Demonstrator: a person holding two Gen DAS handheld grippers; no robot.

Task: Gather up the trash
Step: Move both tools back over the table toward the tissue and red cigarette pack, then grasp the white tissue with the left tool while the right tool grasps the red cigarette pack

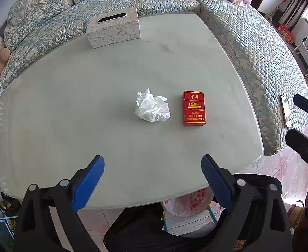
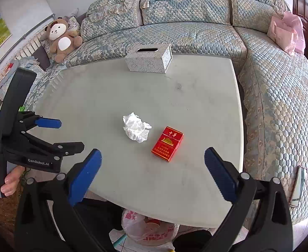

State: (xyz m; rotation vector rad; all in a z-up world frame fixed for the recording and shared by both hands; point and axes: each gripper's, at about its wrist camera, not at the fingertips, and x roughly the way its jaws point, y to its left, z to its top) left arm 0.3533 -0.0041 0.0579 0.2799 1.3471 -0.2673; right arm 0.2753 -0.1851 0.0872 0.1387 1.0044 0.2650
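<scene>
A crumpled white tissue [image 1: 152,107] [image 2: 136,129] lies near the middle of the pale table [image 1: 70,115] [image 2: 103,88]. Just to its right lies a red cigarette pack [image 1: 193,108] [image 2: 167,143], flat and apart from the tissue. My left gripper [image 1: 153,178] hovers high over the table's near edge, open, with nothing between its blue pads [image 1: 89,180]. My right gripper [image 2: 153,168] is likewise open and empty above the near edge. The right wrist view also shows the left gripper [image 2: 68,134] from the side, held in a hand. The right gripper [image 1: 294,117] shows at the right edge of the left wrist view.
A patterned tissue box [image 1: 114,29] [image 2: 148,59] stands at the table's far edge. A quilted sofa [image 1: 259,52] [image 2: 279,105] wraps the far and right sides, bearing a phone [image 2: 298,185], a pink bag [image 2: 286,31] and a plush bear [image 2: 61,40]. A plastic bag [image 1: 187,203] [image 2: 149,231] sits under the near edge.
</scene>
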